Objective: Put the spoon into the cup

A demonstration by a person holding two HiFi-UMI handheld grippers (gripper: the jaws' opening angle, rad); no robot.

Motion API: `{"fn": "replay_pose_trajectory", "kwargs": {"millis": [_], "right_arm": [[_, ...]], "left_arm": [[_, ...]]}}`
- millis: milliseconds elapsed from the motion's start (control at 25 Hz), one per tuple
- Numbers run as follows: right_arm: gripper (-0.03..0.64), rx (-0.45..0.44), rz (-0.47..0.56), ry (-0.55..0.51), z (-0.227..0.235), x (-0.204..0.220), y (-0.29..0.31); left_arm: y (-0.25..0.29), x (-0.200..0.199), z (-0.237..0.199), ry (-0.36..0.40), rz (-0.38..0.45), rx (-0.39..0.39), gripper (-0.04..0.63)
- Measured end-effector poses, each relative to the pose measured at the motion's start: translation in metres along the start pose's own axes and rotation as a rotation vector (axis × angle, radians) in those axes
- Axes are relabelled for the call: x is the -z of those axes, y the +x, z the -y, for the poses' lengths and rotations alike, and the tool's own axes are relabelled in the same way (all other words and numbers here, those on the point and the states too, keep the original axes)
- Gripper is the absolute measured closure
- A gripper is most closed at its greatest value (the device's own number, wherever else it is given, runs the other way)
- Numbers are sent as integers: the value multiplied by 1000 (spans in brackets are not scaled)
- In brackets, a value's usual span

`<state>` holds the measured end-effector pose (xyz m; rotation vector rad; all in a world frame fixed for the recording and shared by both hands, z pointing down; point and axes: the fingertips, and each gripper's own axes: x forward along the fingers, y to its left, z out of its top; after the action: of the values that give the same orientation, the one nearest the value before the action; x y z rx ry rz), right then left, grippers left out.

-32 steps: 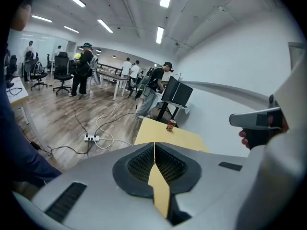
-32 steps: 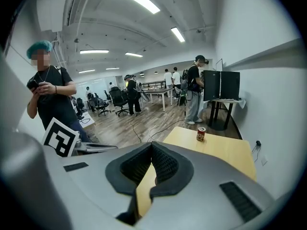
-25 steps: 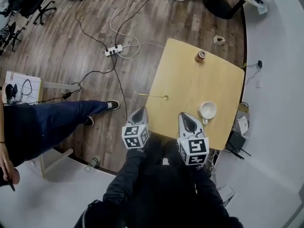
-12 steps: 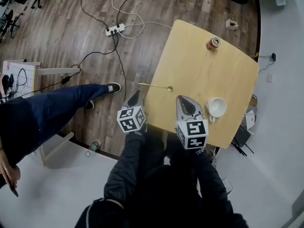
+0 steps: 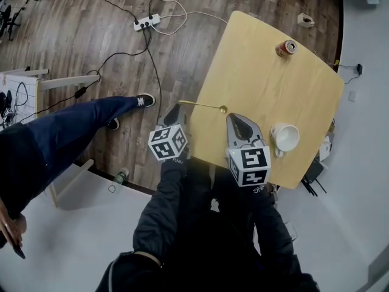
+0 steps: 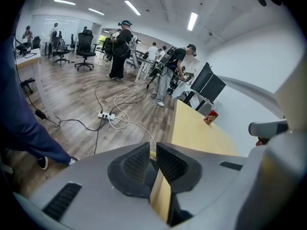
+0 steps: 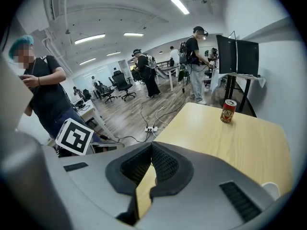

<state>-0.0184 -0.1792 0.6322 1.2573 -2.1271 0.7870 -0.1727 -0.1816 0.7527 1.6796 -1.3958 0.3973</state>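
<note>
In the head view, a gold spoon [image 5: 209, 107] is lying on the light wooden table [image 5: 267, 84], close to its left edge. Its handle is poking out past that edge. The white cup [image 5: 285, 137] is standing on the same table, well apart from the spoon, near the right edge. A red can [image 5: 285, 47] is standing at the far side. The left gripper [image 5: 176, 110] is hanging just beside the end of the spoon's handle, out over the brown floor. The right gripper [image 5: 238, 121] is hanging over the table, between the spoon and the cup. A leg in blue trousers [image 5: 79, 129] is reaching across the floor on the left, and a white power strip [image 5: 146, 22] is lying there among cables.

In the left gripper view, the left gripper [image 6: 153, 148] is keeping its two dark jaws pressed together, and nothing is sitting between them. The table [image 6: 201, 133] and the can [image 6: 210, 117] are showing ahead, and the power strip [image 6: 105, 115] is lying on the floor.

In the right gripper view, the right gripper [image 7: 151, 143] is also keeping its jaws squeezed together with nothing in them. The table [image 7: 240, 143] is stretching ahead with the can [image 7: 228, 111] on it. A bit of the cup's white rim [image 7: 271, 188] is peeking out at the lower right.
</note>
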Motion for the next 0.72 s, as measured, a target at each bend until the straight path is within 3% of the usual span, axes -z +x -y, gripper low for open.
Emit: {"fn": "replay_pose_trajectory", "kwargs": {"millis": [160, 240, 360, 720], "right_arm": [[595, -3, -10, 5, -1, 1, 9], [595, -1, -16, 6, 0, 4, 11], [595, 2, -26, 12, 1, 10, 13], [595, -6, -43, 36, 0, 20, 15]], "left_arm": [[9, -5, -10, -7, 11, 8, 555], [14, -5, -13, -17, 6, 23, 496], [19, -3, -16, -44, 2, 53, 472], [40, 12, -13, -231, -24, 192, 436]]}}
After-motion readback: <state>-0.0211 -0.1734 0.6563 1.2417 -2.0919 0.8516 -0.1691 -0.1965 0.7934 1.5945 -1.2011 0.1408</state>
